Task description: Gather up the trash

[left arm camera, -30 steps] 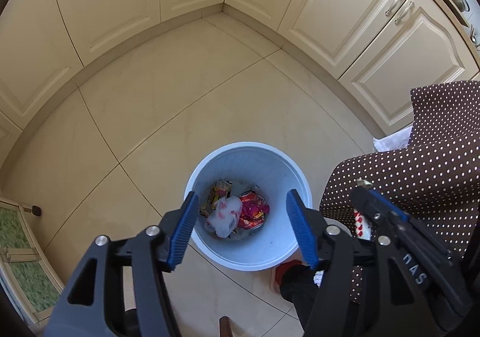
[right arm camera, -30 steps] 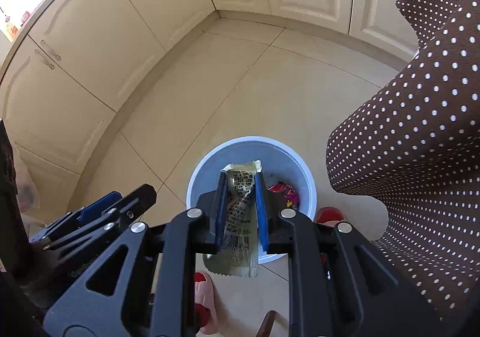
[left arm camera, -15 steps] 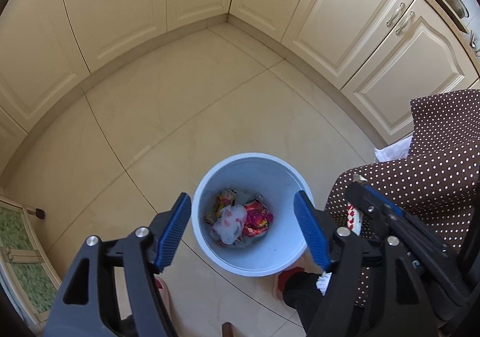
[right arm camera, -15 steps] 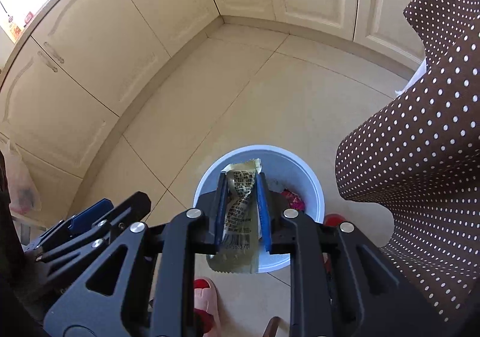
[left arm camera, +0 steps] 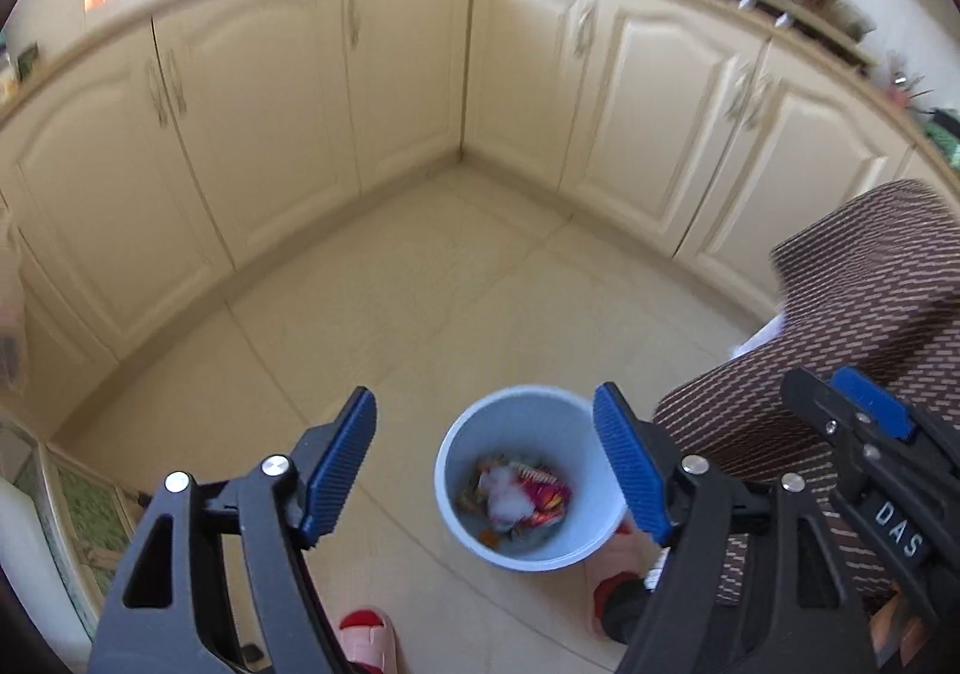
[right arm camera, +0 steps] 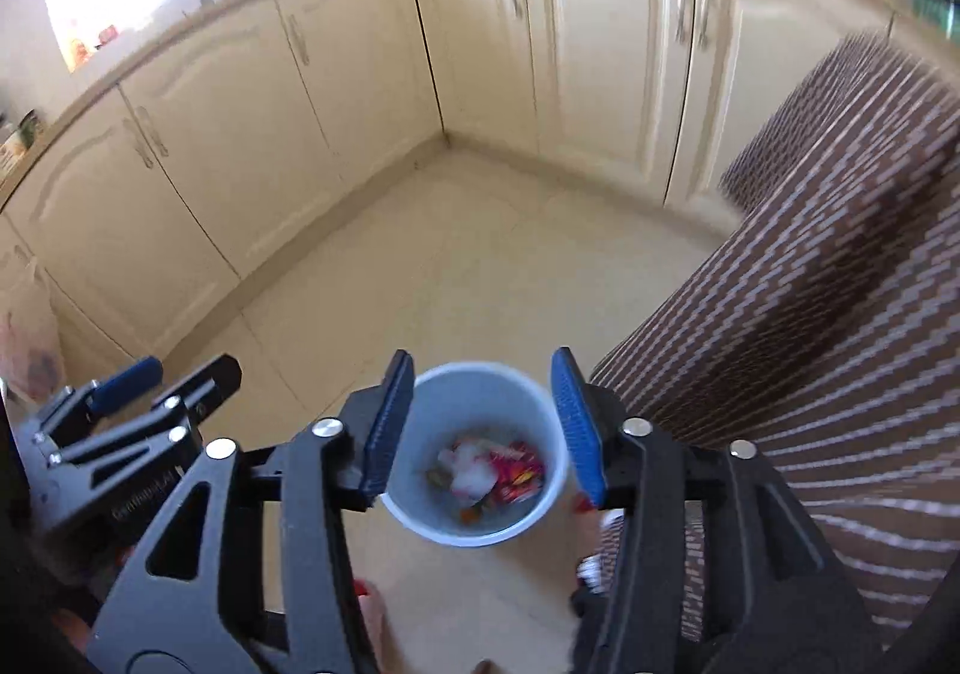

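A light blue bin (left arm camera: 523,415) stands on the tiled floor and holds trash (left arm camera: 517,494): a white crumpled piece and red and orange wrappers. My left gripper (left arm camera: 483,403) hangs high above it, its jaws opening with nothing between them. In the right wrist view the same bin (right arm camera: 480,393) and its trash (right arm camera: 487,471) lie below my right gripper (right arm camera: 482,362). That gripper's jaws are opening and nothing is between its blue pads. The picture is blurred by motion.
Cream cabinets (left arm camera: 408,92) wrap around the floor corner (left arm camera: 462,158). A brown white-dotted fabric (right arm camera: 828,326) fills the right side next to the bin. A foot in a pink and red slipper (left arm camera: 366,635) is at the lower edge. A plastic bag (right arm camera: 27,338) hangs at the left.
Both grippers rose and tilted up, so the bin looks smaller and the counters show. The right gripper opened and the yellowish wrapper it held is gone. The left jaws widened.
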`<action>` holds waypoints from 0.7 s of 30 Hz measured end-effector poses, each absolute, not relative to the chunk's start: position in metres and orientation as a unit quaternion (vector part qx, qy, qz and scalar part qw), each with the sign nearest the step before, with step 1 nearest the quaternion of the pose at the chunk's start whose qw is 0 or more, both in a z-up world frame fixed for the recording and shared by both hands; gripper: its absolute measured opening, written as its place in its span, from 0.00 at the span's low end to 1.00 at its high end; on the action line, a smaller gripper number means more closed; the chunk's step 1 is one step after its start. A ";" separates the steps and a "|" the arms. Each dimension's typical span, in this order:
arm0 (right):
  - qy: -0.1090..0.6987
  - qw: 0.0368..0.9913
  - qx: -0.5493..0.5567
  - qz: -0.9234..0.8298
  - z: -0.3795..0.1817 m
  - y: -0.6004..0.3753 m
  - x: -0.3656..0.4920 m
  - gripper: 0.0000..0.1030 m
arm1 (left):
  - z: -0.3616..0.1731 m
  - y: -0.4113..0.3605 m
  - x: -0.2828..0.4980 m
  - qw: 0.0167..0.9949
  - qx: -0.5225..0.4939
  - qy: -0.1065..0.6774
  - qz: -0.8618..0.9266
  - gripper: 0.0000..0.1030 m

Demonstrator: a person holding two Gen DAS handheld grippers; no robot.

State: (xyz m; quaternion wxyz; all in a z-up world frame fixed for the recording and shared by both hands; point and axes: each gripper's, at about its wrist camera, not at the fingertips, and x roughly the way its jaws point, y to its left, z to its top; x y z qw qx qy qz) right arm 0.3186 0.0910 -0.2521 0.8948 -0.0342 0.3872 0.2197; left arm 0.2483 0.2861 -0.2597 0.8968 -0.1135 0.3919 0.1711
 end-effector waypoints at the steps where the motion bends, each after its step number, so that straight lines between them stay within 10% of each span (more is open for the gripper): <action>1: 0.375 0.900 -0.039 0.220 -0.243 0.088 0.311 0.52 | -0.244 0.278 0.238 0.904 -0.110 0.376 0.170 0.73; 21: 0.160 0.977 -0.039 0.133 -0.067 -0.103 0.114 0.80 | -0.055 0.113 0.073 0.975 -0.024 0.197 0.102 0.90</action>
